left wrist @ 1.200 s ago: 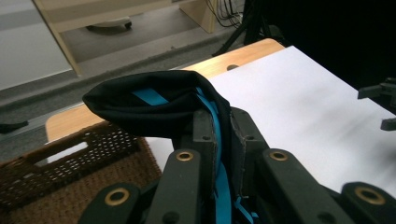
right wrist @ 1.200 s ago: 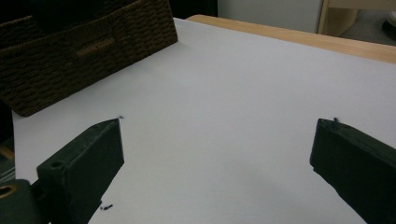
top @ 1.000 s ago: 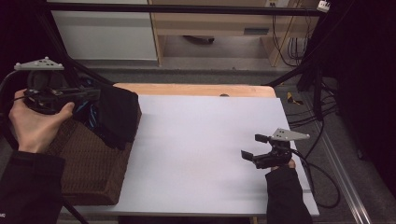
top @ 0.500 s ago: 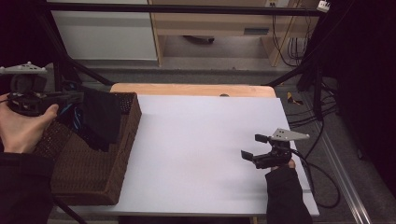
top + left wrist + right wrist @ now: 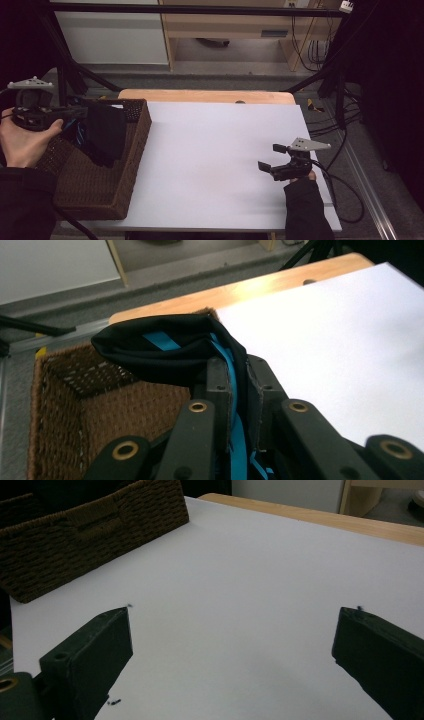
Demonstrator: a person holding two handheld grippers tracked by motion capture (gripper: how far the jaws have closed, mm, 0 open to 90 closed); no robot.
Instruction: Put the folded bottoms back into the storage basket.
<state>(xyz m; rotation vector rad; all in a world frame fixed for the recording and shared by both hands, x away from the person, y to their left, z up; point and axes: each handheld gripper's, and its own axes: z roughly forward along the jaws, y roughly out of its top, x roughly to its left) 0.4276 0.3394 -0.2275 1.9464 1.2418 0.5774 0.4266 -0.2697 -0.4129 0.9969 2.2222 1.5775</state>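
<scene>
Over basket [image 5: 127, 165] | left tool [image 5: 80, 111] grips black garment [image 5: 106, 132]

Probably a lab: black rig frame [image 5: 65, 75], loose floor cables [image 5: 310, 50], white-topped table [image 5: 220, 150].

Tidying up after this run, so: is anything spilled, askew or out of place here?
Nothing spilled or damaged. The only unsettled item is the black cloth, which hangs from the shut left tool over the basket, not yet lying in it. The right tool waits open above the white tabletop.
</scene>
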